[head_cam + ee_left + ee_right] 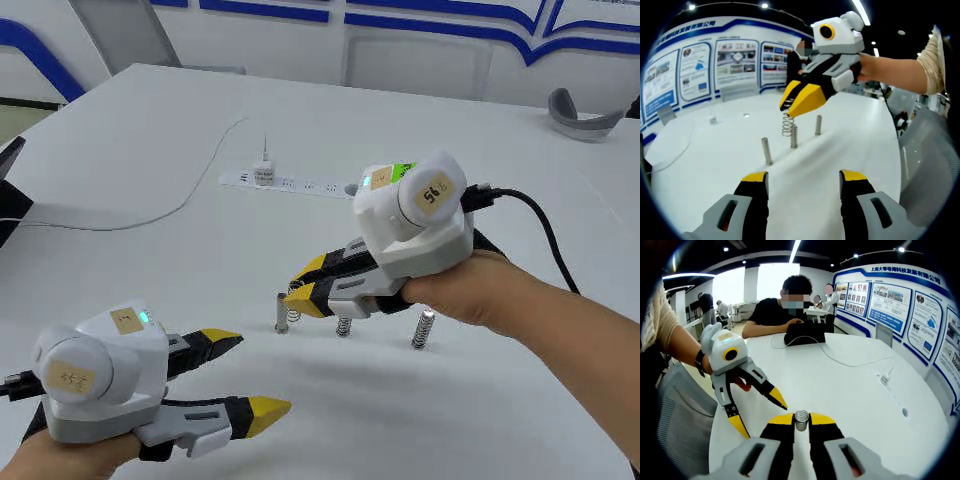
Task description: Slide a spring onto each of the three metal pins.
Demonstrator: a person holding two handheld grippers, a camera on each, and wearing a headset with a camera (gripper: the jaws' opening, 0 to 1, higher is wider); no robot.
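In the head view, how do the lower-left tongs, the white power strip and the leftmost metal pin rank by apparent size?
1. Left tongs, though they sit nearest the camera, which flatters them.
2. Power strip, farther back.
3. Leftmost pin, clearly smallest.

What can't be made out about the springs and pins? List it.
- Head view: jaws of the right gripper cover the top of the middle pin.
- Head view: the held spring, too small to tell if it rings the left pin.
- Right gripper view: the spring's length, hidden between the jaws.
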